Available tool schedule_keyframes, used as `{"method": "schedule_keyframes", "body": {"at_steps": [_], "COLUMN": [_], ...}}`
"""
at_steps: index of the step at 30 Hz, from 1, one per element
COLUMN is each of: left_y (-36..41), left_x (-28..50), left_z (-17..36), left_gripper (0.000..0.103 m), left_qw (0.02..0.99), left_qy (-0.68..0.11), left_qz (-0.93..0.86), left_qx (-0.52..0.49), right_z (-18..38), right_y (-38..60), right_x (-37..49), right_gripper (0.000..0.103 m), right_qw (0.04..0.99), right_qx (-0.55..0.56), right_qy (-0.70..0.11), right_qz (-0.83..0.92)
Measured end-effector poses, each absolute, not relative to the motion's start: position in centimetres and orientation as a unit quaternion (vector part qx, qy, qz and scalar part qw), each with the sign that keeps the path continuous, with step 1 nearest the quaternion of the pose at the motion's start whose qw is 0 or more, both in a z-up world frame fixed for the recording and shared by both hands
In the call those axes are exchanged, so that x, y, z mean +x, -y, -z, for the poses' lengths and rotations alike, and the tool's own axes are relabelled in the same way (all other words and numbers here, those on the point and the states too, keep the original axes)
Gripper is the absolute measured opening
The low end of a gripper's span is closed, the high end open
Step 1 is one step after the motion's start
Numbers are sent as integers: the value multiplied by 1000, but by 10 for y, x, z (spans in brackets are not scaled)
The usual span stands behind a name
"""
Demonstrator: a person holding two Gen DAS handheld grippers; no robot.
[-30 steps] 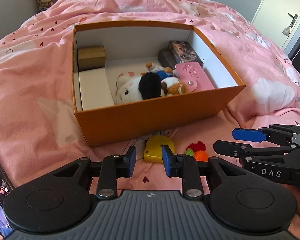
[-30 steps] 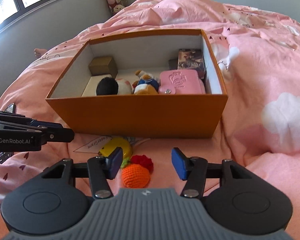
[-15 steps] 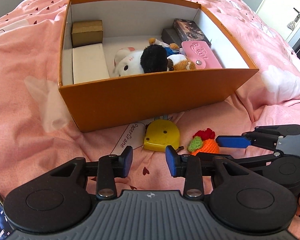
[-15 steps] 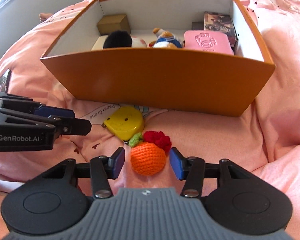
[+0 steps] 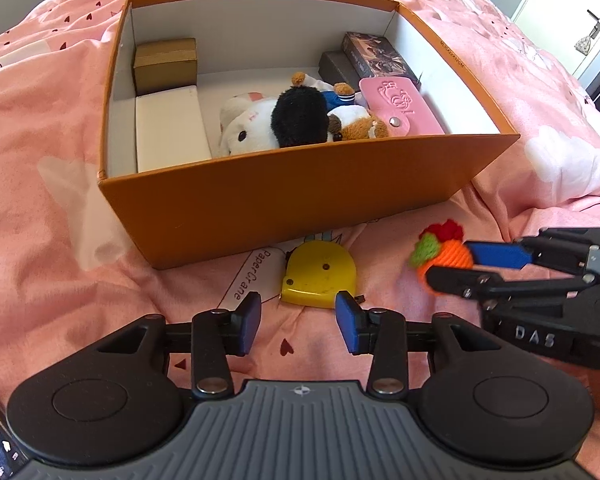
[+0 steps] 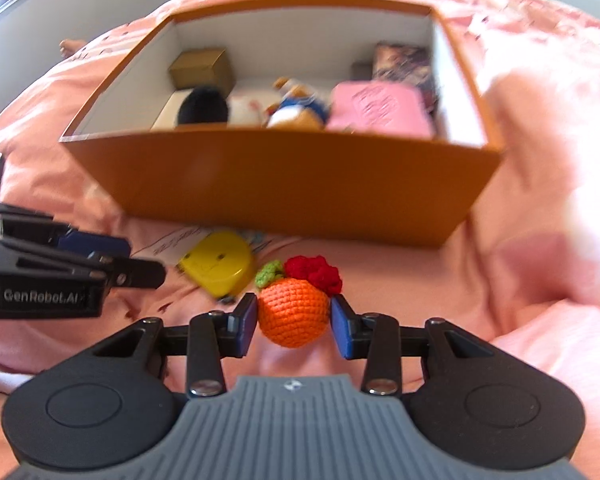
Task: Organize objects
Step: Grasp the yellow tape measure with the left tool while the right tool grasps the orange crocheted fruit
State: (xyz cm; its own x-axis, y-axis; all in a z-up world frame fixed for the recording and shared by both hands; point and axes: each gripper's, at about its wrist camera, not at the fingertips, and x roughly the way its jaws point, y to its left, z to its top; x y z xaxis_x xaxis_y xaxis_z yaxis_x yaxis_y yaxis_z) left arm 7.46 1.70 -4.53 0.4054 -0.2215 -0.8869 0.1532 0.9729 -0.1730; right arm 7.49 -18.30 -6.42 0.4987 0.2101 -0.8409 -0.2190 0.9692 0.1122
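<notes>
Orange yarn filled the gap of the right gripper [image 6: 294,320]: the crocheted orange fruit [image 6: 293,312] lay on the pink duvet [image 6: 540,272] in front of the orange box [image 6: 284,188], and the closing jaws sat just at its sides, though whether the pads pressed it could not be told. Just beside it lay the yellow tape measure [image 5: 320,272]. Above its near edge hung the left gripper [image 5: 298,320], jaws parted and lately widening, nothing between them. Inside the box lay plush toys [image 5: 276,120], a pink pouch [image 5: 400,106] and small cartons.
</notes>
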Motion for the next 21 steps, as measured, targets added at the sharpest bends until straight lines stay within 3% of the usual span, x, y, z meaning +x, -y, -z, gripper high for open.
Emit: {"method": "schedule_keyframes", "body": {"at_steps": [8, 13, 21], "left_y": [-11, -1, 12], "left_x": [86, 95, 102], "left_z": [58, 70, 88], "left_gripper": [68, 74, 74], "left_qw": [830, 830, 827], "left_qy": [-540, -542, -547], "left_qz": [128, 123, 127], "left_qx": [-62, -52, -3], "right_z": [81, 80, 76], "right_y": [202, 209, 212], "right_x": [91, 92, 89], "right_gripper": [42, 44, 63], "right_qw": [852, 851, 853], "right_qx": [-5, 12, 13], "right_qy": [-515, -515, -510], "right_qz": [-95, -99, -106]}}
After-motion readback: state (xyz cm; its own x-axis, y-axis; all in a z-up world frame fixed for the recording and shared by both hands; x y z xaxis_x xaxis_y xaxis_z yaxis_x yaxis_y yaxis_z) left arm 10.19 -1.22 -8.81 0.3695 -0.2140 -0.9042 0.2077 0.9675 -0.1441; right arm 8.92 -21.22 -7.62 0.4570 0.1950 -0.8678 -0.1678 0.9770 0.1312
